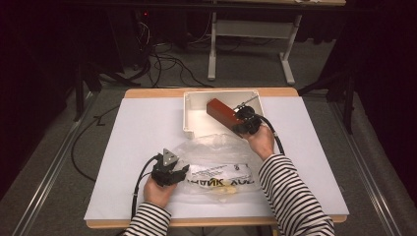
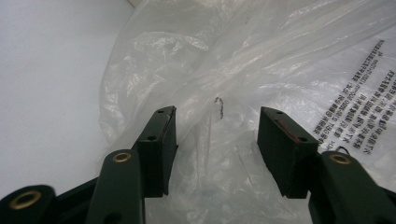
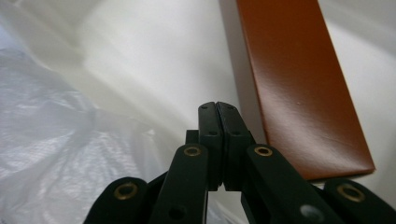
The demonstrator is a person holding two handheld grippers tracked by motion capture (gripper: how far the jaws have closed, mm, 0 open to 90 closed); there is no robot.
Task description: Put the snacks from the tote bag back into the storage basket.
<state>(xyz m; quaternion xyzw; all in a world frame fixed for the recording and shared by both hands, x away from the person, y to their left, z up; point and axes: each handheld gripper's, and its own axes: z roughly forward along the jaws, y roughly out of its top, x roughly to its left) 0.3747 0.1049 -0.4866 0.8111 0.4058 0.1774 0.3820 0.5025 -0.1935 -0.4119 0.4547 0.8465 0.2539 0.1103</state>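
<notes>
A reddish-brown oblong box [image 1: 222,112] [image 3: 299,84] lies tilted in a white open tray [image 1: 187,113] [image 3: 140,60] at the back of the table. My right gripper [image 1: 240,118] [image 3: 218,106] hangs at the box's near end, just left of it in the right gripper view, jaws shut together with nothing between them. A crumpled clear plastic bag [image 1: 216,157] [image 2: 243,60] [image 3: 42,140] with black print lies in front of the tray. My left gripper [image 1: 184,169] [image 2: 217,116] rests at the bag's left edge, open, with loose film lying between its pads.
The white table top [image 1: 142,142] has a wooden front edge [image 1: 216,222]. Something pale yellow [image 1: 223,189] shows inside the bag near the front. Cables [image 1: 162,64] and a white table frame [image 1: 212,54] stand on the floor beyond.
</notes>
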